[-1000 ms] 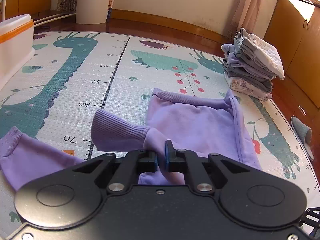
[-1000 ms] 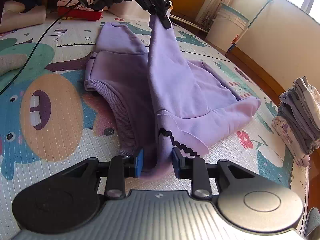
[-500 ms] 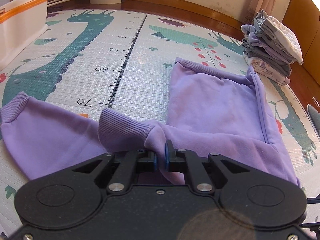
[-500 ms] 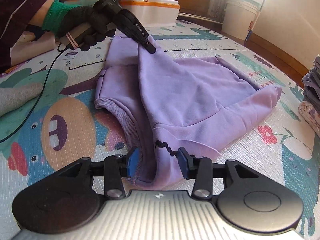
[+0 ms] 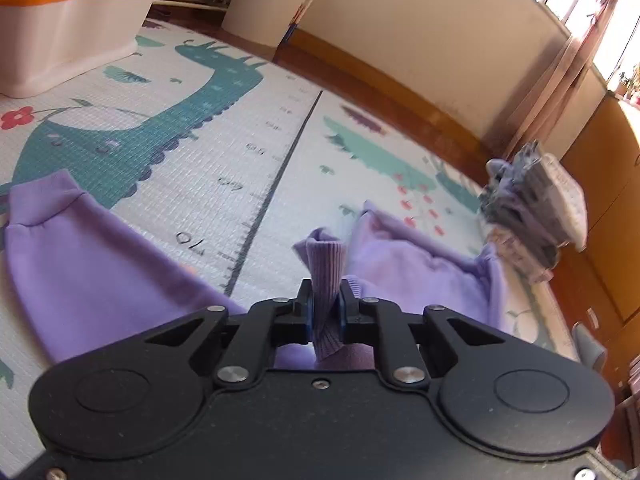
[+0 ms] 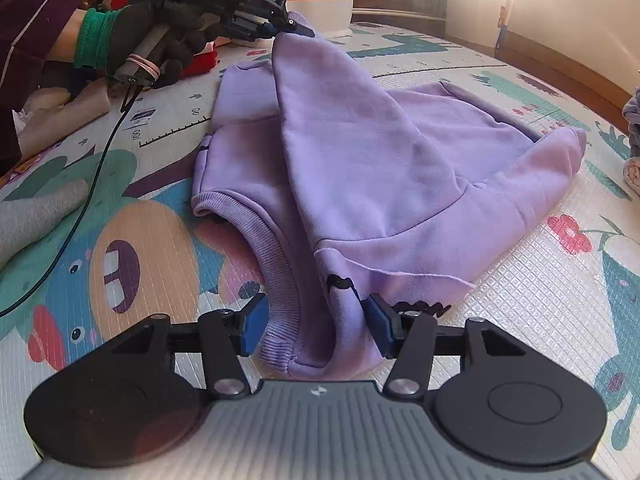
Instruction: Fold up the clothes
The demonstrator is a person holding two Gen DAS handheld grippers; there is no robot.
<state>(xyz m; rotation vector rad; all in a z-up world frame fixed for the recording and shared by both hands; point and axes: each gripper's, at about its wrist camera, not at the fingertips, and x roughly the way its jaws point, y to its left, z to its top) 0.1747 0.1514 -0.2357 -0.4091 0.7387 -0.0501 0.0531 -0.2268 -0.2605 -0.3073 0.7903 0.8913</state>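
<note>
The right gripper [image 6: 316, 330] has spread wider, releasing the lilac fleece sweatshirt [image 6: 384, 172] on the play mat [image 6: 132, 264]; the left gripper [image 5: 324, 314] clamps its ribbed cuff [image 5: 326, 264], sleeve-fold unfinished.

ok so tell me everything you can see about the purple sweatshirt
The purple sweatshirt is lilac fleece-like knit with ribbed hem and cuffs and small black stitching near the hem. It lies partly folded on the printed play mat. The left gripper is shut on a ribbed cuff, holding that sleeve raised over the body. The right gripper is open, its blue pads either side of the hem. The other sleeve lies flat.
</note>
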